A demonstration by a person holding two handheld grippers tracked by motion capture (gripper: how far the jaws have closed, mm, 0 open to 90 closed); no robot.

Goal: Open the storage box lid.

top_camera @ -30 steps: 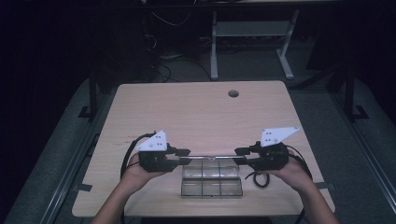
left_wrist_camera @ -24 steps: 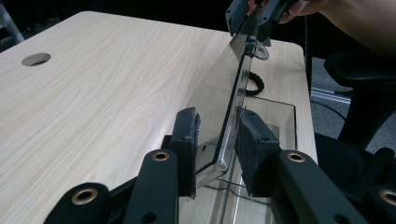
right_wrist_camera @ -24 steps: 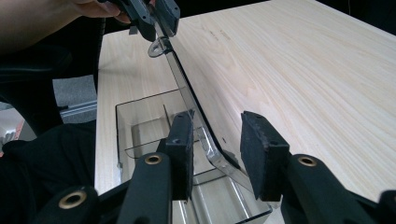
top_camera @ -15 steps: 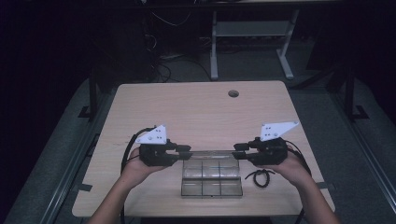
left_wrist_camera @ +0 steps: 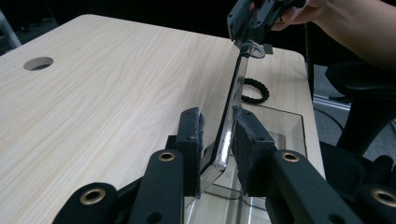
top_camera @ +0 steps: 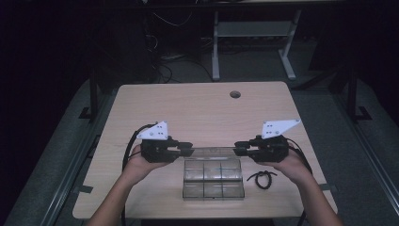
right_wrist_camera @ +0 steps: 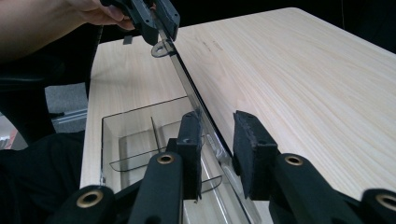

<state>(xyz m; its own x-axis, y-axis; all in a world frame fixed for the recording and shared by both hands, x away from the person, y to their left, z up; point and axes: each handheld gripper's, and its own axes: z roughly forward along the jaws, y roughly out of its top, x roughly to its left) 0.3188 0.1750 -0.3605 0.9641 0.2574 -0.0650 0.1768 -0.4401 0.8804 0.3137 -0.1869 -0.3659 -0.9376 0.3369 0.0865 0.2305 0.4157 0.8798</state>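
Lid [top_camera: 211, 152] of clear plastic, raised on edge along the far side of the compartment box [top_camera: 212, 181], spanning the gap between two grippers that face each other. At its left end, left gripper [top_camera: 190, 149], carried in the left hand [top_camera: 136, 165]: corner of the lid between the two pads, lying against one pad [left_wrist_camera: 247, 144], with a gap showing before the other, so not clamped; jaws just now closing in on it. At its right end, right gripper [top_camera: 236, 149], carried in the right hand [top_camera: 291, 165]: much the same, with the lid's edge running close along one pad [right_wrist_camera: 190, 140] and open space before the other; jaws likewise just closing, with no firm pinch to be seen. Seen from either gripper view, lid stretching away as a thin tilted strip toward the opposite gripper, a small round tab at its far corner. Box itself low and transparent, divided into two rows of three compartments, resting flat near the front edge of the table [top_camera: 197, 108], between the two forearms. Just beside the box on its right, close to the right hand, black cord loop [top_camera: 263, 179], lying flat on the wood. Table top of pale wood grain with rounded corners, pierced by a round hole [top_camera: 235, 94] near the far edge. Beyond it, dim room: grey carpet, white metal frame [top_camera: 254, 33] standing behind the table, cables [top_camera: 164, 70] trailing across the floor at far left.
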